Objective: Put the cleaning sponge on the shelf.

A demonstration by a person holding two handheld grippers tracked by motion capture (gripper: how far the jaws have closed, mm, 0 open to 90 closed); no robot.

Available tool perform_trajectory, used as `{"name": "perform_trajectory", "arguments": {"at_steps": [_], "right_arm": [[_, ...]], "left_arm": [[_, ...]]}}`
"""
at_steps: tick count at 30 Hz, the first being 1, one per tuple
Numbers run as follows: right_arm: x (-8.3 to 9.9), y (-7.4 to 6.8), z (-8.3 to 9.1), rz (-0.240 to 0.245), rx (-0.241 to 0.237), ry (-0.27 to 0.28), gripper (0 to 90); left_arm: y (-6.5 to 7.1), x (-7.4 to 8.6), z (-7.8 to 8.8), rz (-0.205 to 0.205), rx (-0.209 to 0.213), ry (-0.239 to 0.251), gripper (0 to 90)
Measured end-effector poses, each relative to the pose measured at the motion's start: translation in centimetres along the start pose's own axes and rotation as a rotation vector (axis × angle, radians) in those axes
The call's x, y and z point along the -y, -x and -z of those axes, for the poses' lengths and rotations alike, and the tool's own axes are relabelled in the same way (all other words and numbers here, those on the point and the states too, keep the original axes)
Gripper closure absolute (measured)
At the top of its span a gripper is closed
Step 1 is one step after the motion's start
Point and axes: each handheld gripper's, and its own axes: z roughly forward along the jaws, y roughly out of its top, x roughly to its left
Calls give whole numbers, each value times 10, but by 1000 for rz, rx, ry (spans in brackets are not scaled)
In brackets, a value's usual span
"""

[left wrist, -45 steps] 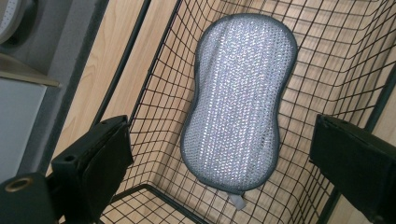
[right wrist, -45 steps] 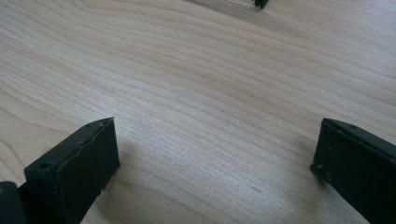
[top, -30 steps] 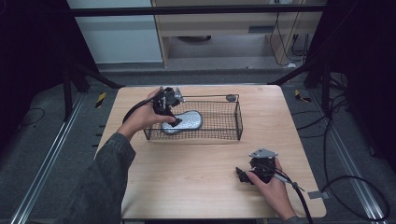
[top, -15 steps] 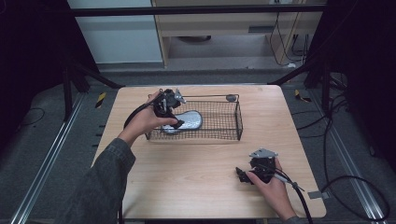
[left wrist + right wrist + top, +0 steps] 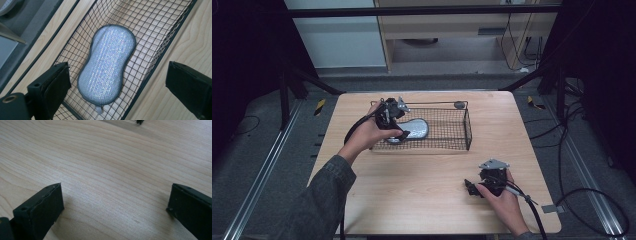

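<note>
Your left claw point(image 5: 398, 131) hovers over the left end of the wire basket point(image 5: 468, 131), its jaws standing wide with nothing between them. In the left gripper view the silver scrubbing pad point(image 5: 107, 63) lies flat on the basket floor, directly below and between the two jaws, and neither pad touches it. From that I judge you are either about to reach down for the pad or have it set down and are clearing away; the pictures alone do not settle which.

If you mean to pick it up, the next move calls for lowering the claw straight into the basket, keeping both jaws inside the wire walls, and closing across the pad's narrow waist.

The pad is a peanut shape, pinched at the middle. In the high view its long axis runs roughly along the basket's length, tilted a little, with one lobe towards the basket's left end and the other towards its middle. A small loop tab sticks out from the lobe nearest the claw.

Your right claw point(image 5: 473, 189) rests low over bare worktop point(image 5: 412, 200), well apart from the basket on its near right side, jaws wide and empty.
</note>
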Motion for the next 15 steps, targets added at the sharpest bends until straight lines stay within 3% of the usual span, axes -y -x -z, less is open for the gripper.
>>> {"name": "perform_trajectory", "arguments": {"at_steps": [5,8,15], "right_arm": [[0,0,0,1,0,0,4],[0,0,0,1,0,0,3],[0,0,0,1,0,0,4]], "left_arm": [[4,4,4,44,-24,20,52],[7,8,7,72,-12,45,55],[14,12,16,95,-26,65,48]]}}
